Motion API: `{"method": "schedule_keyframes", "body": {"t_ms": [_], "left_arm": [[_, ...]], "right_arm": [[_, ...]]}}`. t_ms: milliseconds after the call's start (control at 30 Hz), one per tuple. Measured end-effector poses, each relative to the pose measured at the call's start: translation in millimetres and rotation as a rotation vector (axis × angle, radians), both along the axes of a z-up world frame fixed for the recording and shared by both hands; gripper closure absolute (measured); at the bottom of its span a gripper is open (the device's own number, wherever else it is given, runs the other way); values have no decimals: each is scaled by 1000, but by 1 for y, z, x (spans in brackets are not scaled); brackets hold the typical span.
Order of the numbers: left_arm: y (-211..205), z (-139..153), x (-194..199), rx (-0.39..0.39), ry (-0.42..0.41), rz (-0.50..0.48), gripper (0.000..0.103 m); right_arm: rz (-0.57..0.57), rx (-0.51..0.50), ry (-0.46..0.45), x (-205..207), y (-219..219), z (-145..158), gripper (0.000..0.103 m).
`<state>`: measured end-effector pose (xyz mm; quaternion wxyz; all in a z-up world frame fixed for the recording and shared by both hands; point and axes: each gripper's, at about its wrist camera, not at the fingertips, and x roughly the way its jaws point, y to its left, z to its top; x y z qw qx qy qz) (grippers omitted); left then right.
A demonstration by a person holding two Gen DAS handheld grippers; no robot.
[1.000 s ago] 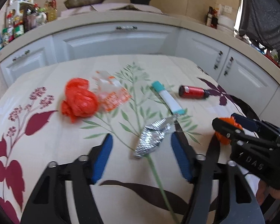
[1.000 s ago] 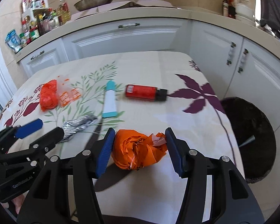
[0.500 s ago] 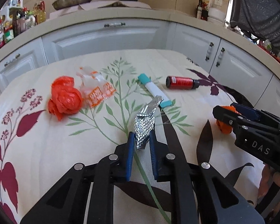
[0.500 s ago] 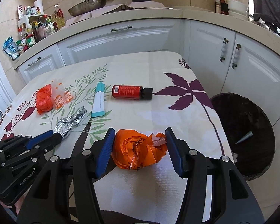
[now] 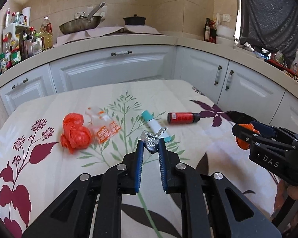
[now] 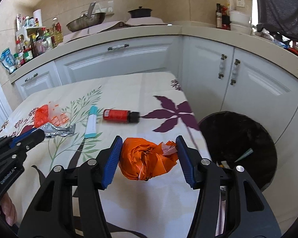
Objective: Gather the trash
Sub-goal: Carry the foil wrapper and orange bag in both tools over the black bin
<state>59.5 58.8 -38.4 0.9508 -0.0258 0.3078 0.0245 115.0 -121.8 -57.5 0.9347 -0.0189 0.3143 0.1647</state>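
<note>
My left gripper (image 5: 150, 145) is shut on a crumpled silver foil wrapper (image 5: 152, 138) and holds it above the table; the wrapper also shows in the right wrist view (image 6: 57, 130). My right gripper (image 6: 148, 141) is shut on a crumpled orange plastic bag (image 6: 147, 163), held near the table's right edge; the bag shows in the left wrist view (image 5: 246, 136). On the flowered tablecloth lie a red-orange bag (image 5: 75, 132), a clear wrapper with orange print (image 5: 103, 125), a white tube with teal ends (image 5: 155, 126) and a red bottle with black cap (image 5: 183, 117).
A black-lined trash bin (image 6: 238, 144) stands on the floor right of the table, with some scraps inside. White kitchen cabinets (image 5: 113, 67) and a cluttered counter ring the table at the back and right.
My left gripper closed on the foil wrapper and lifted it off the table. My right gripper, still holding the orange bag, rose and shifted slightly toward the bin.
</note>
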Motion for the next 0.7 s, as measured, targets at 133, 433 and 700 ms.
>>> {"method": "schedule_keyframes", "body": {"t_ms": [133, 433, 700], "left_arm": [[-7, 7, 1, 0, -16, -11, 87], [-37, 24, 11, -1, -65, -64, 87], [-81, 38, 28, -10, -112, -147, 87]], "right_arm": [[-27, 8, -9, 2, -13, 2, 49], [-114, -1, -56, 8, -52, 10, 49], [-204, -8, -90, 19, -95, 17, 49]]}}
